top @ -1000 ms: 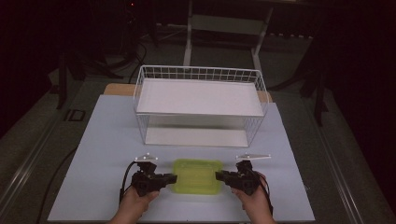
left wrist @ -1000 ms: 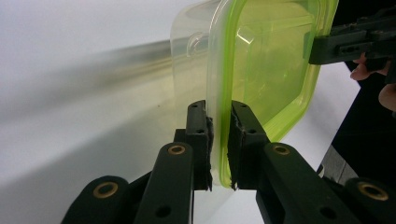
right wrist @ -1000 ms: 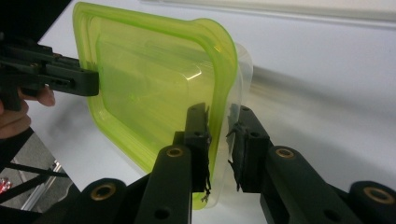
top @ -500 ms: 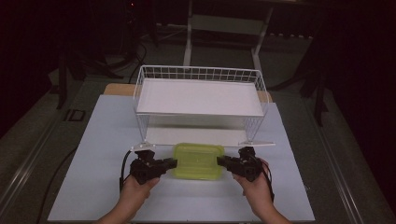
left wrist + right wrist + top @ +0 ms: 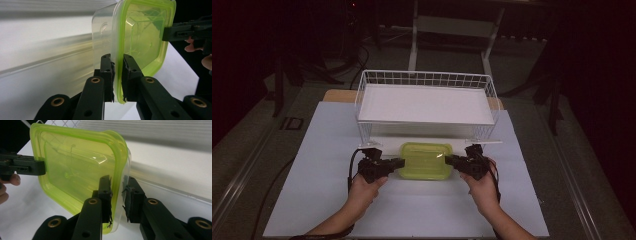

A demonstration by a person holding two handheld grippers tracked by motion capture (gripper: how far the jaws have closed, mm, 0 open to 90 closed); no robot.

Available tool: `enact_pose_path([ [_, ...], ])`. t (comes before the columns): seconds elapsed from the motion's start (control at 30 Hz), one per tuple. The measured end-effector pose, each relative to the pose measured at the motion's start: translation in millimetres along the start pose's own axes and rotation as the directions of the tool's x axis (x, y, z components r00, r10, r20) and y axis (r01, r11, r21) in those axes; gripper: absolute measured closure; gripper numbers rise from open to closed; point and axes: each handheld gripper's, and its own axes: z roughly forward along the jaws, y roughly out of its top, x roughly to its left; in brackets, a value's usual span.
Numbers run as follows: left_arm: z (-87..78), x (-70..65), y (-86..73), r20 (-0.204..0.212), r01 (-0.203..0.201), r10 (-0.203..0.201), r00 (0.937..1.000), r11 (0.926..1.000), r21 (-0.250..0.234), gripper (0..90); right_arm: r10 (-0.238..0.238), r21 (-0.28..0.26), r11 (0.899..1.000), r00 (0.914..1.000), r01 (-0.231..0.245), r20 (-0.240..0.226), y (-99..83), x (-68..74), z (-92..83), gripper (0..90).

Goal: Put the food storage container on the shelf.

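Note:
A clear plastic container with a lime-green lid [image 5: 425,160] hangs just above the white table, close in front of the wire basket. My left gripper [image 5: 401,162] is shut on the rim at its left end, and my right gripper [image 5: 447,159] is shut on the rim at its right end. In the left gripper view the jaws [image 5: 117,60] pinch the lid edge of the container [image 5: 142,37], with the right gripper [image 5: 175,32] at the far end. In the right gripper view the jaws [image 5: 119,182] clamp the container [image 5: 80,165], and the left gripper [image 5: 37,167] holds the opposite edge.
A white wire basket [image 5: 424,74] stands on legs at the back of the white table [image 5: 312,165], with a white board lying inside it and a low gap beneath. Dark floor and stand legs surround the table.
Both hands have carried the container away from the person toward the wire basket, slightly upward. Both grips have stayed on its two ends.

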Motion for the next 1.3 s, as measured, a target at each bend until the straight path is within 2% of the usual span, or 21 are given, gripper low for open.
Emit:
enact_pose_path([
  [0.23,17.8,17.0,1.7,0.01,0.012,-0.012,0.9999,0.9999,0.001,81.3,0.004,0.005,1.0,0.9993,-0.004,0.036,2.5,-10.8,18.2,76.9],
  [0.37,24.5,22.2,5.9,0.0,0.003,-0.003,1.0,1.0,0.0,81.3,0.013,-0.002,1.0,0.9986,-0.013,0.05,3.7,-16.6,26.3,76.6],
  [0.7,35.8,35.7,12.8,-0.027,0.019,-0.019,0.9994,0.9998,-0.004,81.3,0.017,-0.007,1.0,0.9959,-0.016,0.089,11.2,-23.4,43.6,76.6],
  [0.73,36.5,37.8,13.2,-0.02,0.033,-0.033,0.9993,0.9994,-0.009,81.3,0.013,-0.01,1.0,0.9954,-0.012,0.095,11.5,-23.9,45.6,76.7],
  [0.8,36.9,40.4,14.9,-0.016,0.027,-0.028,0.9995,0.9995,-0.018,81.2,0.029,-0.018,0.999,0.9956,-0.028,0.089,12.8,-25.3,46.4,77.0],
  [0.9,38.3,41.5,16.0,-0.012,0.026,-0.026,0.9996,0.9989,-0.04,81.0,0.02,-0.035,0.999,0.995,-0.016,0.098,14.4,-24.9,46.4,76.8],
  [0.97,39.0,43.1,15.8,-0.008,0.029,-0.029,0.9995,0.9982,-0.053,80.7,0.032,-0.045,0.999,0.9947,-0.028,0.098,14.5,-25.6,46.9,76.7],
  [1.13,41.4,44.6,14.9,-0.015,-0.002,0.001,0.9999,0.996,-0.089,78.7,0.022,-0.081,0.997,0.9935,-0.013,0.112,13.9,-25.9,48.8,75.0],
  [1.2,42.4,45.9,14.0,-0.012,-0.003,0.001,0.9999,0.994,-0.109,77.9,-0.003,-0.106,0.994,0.9908,0.018,0.135,12.3,-24.5,49.8,74.1],
  [1.23,42.8,46.2,13.4,-0.016,-0.007,0.006,0.9999,0.9929,-0.119,77.4,-0.041,-0.117,0.991,0.9851,0.061,0.167,11.2,-22.0,50.7,73.1],
  [1.3,43.8,47.4,12.8,-0.018,-0.012,0.009,0.9998,0.9908,-0.135,76.2,-0.06,-0.132,0.988,0.9795,0.086,0.192,10.4,-20.2,52.2,72.4],
])
